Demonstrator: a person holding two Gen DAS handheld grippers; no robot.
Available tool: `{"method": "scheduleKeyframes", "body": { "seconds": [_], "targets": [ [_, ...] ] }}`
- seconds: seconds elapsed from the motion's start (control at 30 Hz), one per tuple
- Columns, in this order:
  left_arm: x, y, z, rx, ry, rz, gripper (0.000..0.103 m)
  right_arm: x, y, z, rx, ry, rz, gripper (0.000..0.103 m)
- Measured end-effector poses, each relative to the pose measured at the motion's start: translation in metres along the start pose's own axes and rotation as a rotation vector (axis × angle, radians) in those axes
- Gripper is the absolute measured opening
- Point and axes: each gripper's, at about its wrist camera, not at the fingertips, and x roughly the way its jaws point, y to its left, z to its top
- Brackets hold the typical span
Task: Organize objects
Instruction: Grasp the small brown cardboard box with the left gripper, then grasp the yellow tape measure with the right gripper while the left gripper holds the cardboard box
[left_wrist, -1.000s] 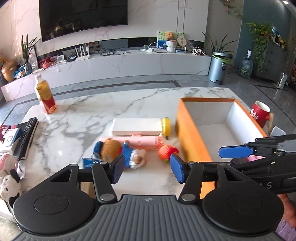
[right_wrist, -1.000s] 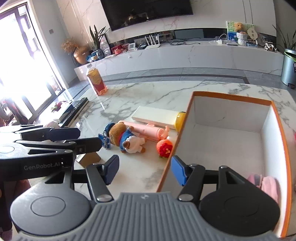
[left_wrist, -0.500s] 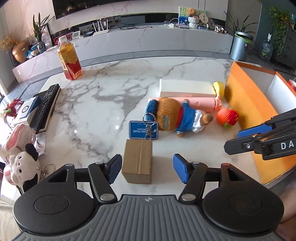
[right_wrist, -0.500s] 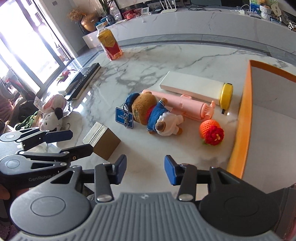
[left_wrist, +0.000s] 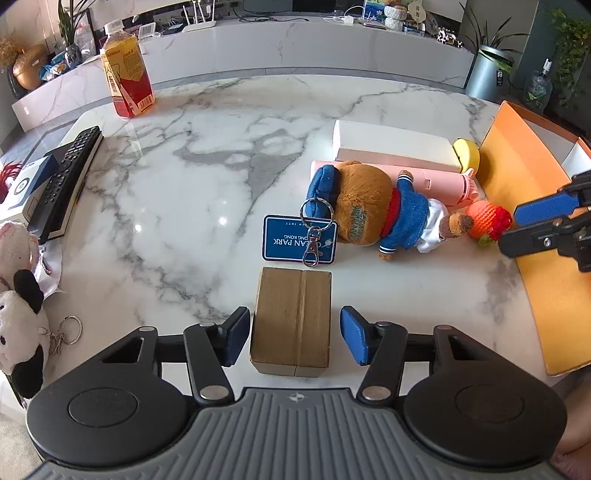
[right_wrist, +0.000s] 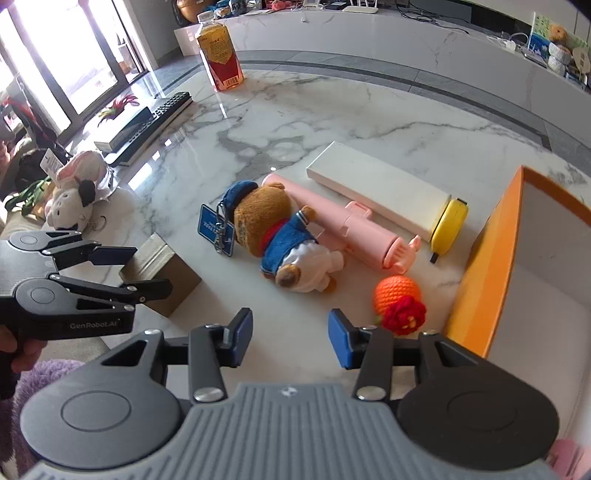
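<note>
around cardboard box (left_wrist: 291, 319), left hand-held gripper (left_wrist: 294, 336), closing

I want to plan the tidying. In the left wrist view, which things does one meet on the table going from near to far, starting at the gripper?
left gripper → small cardboard box → blue key tag → plush bear → long white box

Bright window glare, fisheye-warped edges
</note>
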Motion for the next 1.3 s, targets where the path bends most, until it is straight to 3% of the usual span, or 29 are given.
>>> {"method": "scheduleKeyframes", "body": {
  "seconds": [0.03,0.17,0.47,0.57,0.7,0.77,0.93,0.97,1.3],
  "targets": [
    [0.002,0.0,0.001,0.002,0.008,0.01,0.053,0.0,-0.004,0.004,-0.024,0.004,-0.021,0.048],
    [0.0,0.0,0.006,-0.021,-0.009,0.003,0.052,0.003,-0.015,0.021,-0.1,0.035,-0.087,0.048],
    [-0.026,-0.018,0.038,-0.022,-0.14,-0.036,0.052,0.035,-0.031,0.048,-0.329,0.162,-0.208,0.047],
    [-0.029,-0.027,0.053,-0.02,-0.172,-0.053,0.052,0.046,-0.046,0.066,-0.326,0.2,-0.256,0.047],
    [-0.027,-0.038,0.069,0.007,-0.197,-0.075,0.052,0.059,-0.054,0.088,-0.405,0.257,-0.253,0.045],
    [-0.024,-0.042,0.075,0.024,-0.205,-0.085,0.052,0.067,-0.052,0.092,-0.518,0.304,-0.249,0.055],
    [-0.016,-0.053,0.086,0.053,-0.213,-0.11,0.052,0.091,-0.057,0.094,-0.78,0.413,-0.234,0.06],
    [-0.015,-0.055,0.087,0.055,-0.214,-0.116,0.052,0.095,-0.059,0.093,-0.804,0.433,-0.233,0.067],
    [0.004,-0.072,0.098,0.087,-0.19,-0.14,0.052,0.124,-0.077,0.102,-0.8,0.508,-0.126,0.07]
  ]
}}
